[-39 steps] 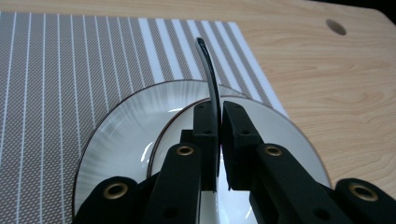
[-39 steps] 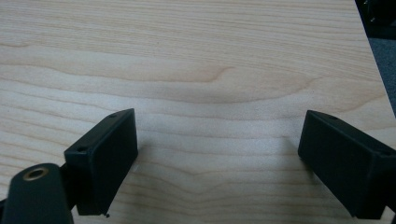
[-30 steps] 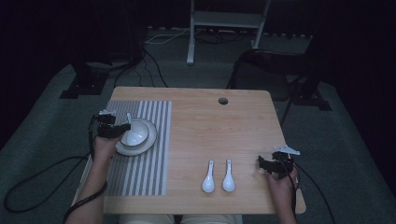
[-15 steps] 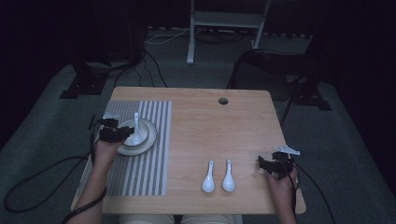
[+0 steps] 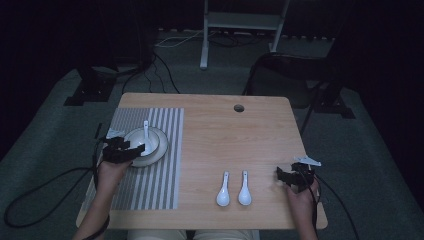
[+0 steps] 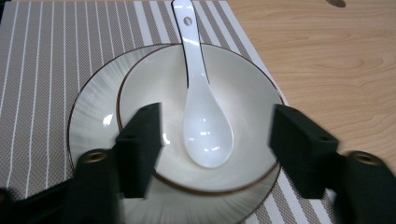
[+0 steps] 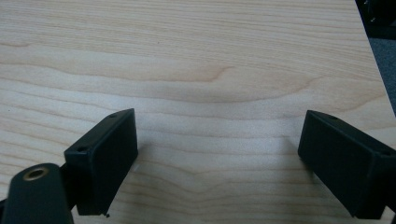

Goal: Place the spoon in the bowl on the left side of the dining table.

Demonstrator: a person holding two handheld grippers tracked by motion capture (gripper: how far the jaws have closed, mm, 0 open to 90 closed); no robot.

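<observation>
white spoon (image 6: 201, 116), cream bowl (image 6: 243, 93), grey striped placemat (image 6: 42, 70), black claws

In the left gripper view, the plate (image 6: 93, 116) runs off the bottom edge, and the black jaws cover part of its near rim and part of the bowl (image 6: 243, 98). The spoon (image 6: 201, 116) handle tip meets the top edge. The left hand-held gripper (image 6: 212, 154) body is blurred at the bottom corners. In the high view, the left hand-held gripper (image 5: 125, 149) hides the plate's near-left rim, and the person's forearms are cut off at the bottom. In the right gripper view, the right hand-held gripper (image 7: 224, 163) is cropped at the bottom and right edges, and the surface (image 7: 196, 60) runs past every side but the far right.
</observation>
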